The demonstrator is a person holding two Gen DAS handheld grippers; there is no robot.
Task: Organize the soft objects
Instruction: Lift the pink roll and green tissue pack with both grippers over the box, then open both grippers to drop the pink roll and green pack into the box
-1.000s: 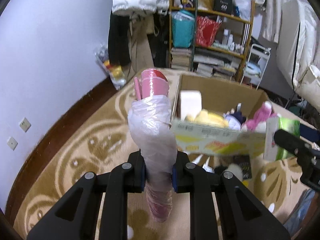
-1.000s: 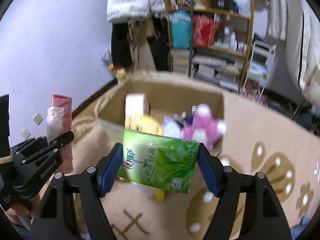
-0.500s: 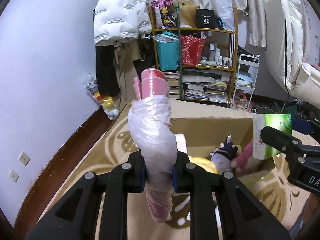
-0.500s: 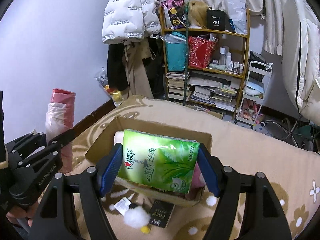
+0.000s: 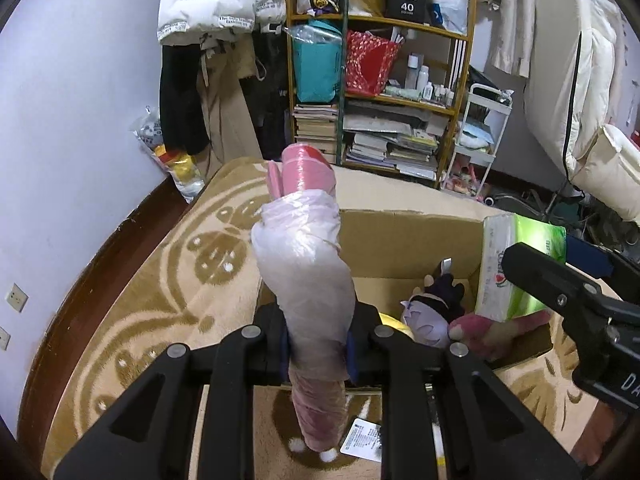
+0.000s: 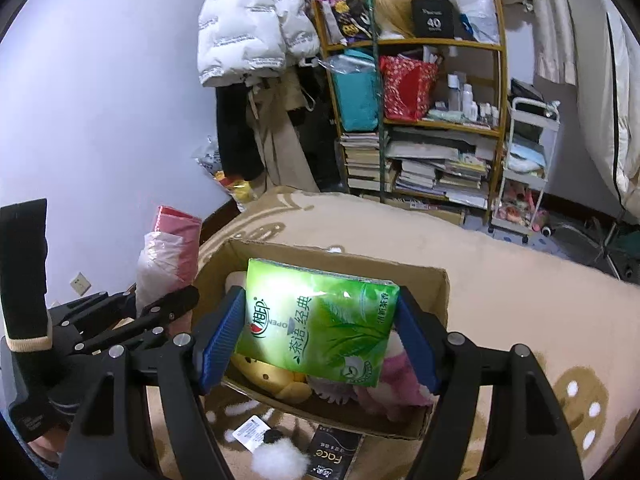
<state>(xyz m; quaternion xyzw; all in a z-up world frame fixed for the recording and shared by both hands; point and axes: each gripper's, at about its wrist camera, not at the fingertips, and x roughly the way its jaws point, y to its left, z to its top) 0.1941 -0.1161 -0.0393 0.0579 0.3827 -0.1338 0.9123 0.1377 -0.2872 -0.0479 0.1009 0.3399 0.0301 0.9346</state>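
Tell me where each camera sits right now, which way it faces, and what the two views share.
Left wrist: rides on the left gripper, looks forward and down along its fingers, which clamp a pink roll in plastic wrap, toward the cardboard box; the right gripper shows at the right edge.
Right wrist: rides on the right gripper, looks forward and down over the box, jaws on a green tissue pack; the left gripper and a dark sleeve show at left.
Shared: box, plush toys, both held items, shelf.

Pale lilac wall (image 5: 80, 92), a crammed wooden bookshelf (image 6: 420, 120), white puffer jacket (image 6: 248, 28) hanging, beige patterned carpet (image 5: 160, 280) underfoot.
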